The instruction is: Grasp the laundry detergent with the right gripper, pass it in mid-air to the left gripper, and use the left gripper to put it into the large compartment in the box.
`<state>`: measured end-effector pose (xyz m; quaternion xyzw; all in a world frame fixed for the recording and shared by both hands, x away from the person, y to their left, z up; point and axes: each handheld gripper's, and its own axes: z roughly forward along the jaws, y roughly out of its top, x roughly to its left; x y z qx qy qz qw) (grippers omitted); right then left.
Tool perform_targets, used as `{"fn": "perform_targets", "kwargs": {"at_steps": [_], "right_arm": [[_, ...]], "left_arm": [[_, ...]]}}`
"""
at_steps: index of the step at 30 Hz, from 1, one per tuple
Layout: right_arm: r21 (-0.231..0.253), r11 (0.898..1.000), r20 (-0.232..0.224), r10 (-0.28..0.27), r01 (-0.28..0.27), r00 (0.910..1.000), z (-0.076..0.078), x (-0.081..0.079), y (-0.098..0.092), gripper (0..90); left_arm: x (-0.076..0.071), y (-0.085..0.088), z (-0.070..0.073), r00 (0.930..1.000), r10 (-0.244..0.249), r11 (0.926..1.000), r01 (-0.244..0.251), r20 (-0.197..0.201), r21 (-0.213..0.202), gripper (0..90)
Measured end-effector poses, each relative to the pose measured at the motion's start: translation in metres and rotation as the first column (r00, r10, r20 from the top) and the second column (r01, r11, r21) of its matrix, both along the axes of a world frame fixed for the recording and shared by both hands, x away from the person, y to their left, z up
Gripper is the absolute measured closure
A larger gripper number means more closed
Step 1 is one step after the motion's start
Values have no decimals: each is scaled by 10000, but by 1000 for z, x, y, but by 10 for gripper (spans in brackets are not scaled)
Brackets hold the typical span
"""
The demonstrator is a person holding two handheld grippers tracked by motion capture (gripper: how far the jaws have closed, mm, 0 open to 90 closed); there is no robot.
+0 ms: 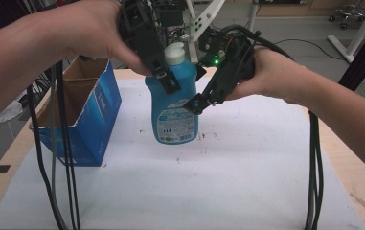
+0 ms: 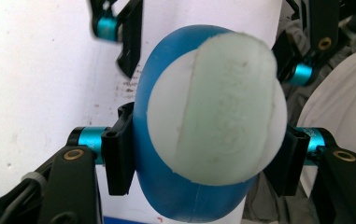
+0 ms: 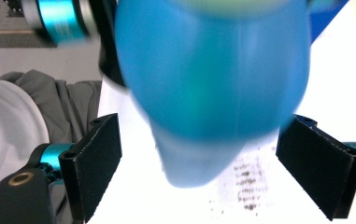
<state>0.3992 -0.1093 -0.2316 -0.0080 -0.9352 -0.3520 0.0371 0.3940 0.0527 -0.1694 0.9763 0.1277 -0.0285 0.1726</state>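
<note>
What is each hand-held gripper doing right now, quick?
Left hand-held gripper: closed on the blue bottle, just below its white cap.
Right hand-held gripper: open, jaws on either side of the bottle, not pressing it.

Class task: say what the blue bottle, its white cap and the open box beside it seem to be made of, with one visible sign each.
Blue bottle: probably plastic, smooth and slightly glossy, with a moulded seam.
White cap: likely plastic, matt, with a faint seam line.
Box: cardboard, brown inside the flaps, glossy blue print outside.
</note>
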Motion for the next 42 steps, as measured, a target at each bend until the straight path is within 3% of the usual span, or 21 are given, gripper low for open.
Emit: {"fn": "perform_targets", "kwargs": {"at_steps": [4,6,7,10,13,17,18,24,25,26,28,32,35,38,39,40,42], "right_arm": [[-150,9995,-231,-286,283,9993,0,3,-13,138],[-216,9988,-262,-449,444,9986,0,4,-16,138],[-504,9957,-252,-794,780,9965,-2,5,-23,138],[-1161,9865,-20,-1162,1152,9932,-7,8,-33,138],[-1866,9707,46,-1535,1517,9881,-15,9,-44,138],[-2858,9387,147,-1970,1929,9803,-30,12,-60,139],[-2858,9387,147,-1970,1929,9803,-30,12,-60,139],[-3649,8936,203,-2731,2615,9618,-43,19,-89,138],[-3649,8936,203,-2731,2615,9618,-43,19,-89,138],[-3739,8870,197,-2844,2709,9585,-44,20,-92,139],[-4094,8621,266,-3160,2987,9484,-47,24,-105,139],[-4376,8377,323,-3484,3267,9368,-49,29,-118,139],[-4405,8287,263,-3724,3452,9277,-50,33,-128,139],[-4400,8189,240,-3995,3685,9164,-52,37,-136,139],[-4400,8189,240,-3995,3685,9164,-52,37,-136,139],[-4417,8158,248,-4049,3734,9140,-52,38,-138,139],[-4387,8104,166,-4247,3882,9052,-54,42,-145,139]], "left_arm": [[2,14,6,9965,836,9964,-836,-6,-149,376],[3,17,8,9952,978,9951,-978,5,-151,376],[4,24,12,9921,1256,9920,-1256,27,-140,377],[4,34,17,9864,1643,9863,-1641,96,-151,377],[3,44,21,9788,2044,9787,-2042,108,-205,377],[3,60,25,9671,2542,9671,-2541,64,-143,377],[3,60,25,9671,2542,9671,-2541,64,-143,377],[1,89,34,9369,3495,9367,-3493,63,-227,377],[1,89,34,9369,3495,9367,-3493,63,-227,377],[0,101,38,9259,3775,9258,-3772,121,-234,377],[-3,110,41,9125,4088,9125,-4082,172,-277,377],[-7,130,48,8853,4644,8853,-4634,231,-395,377],[-9,146,53,8664,4986,8665,-4973,276,-429,377],[-11,160,57,8428,5371,8432,-5353,357,-493,377],[-11,160,57,8428,5371,8432,-5353,357,-493,377],[-11,171,59,8237,5658,8243,-5638,382,-521,377],[-12,180,61,8042,5925,8054,-5902,469,-547,377]]}}
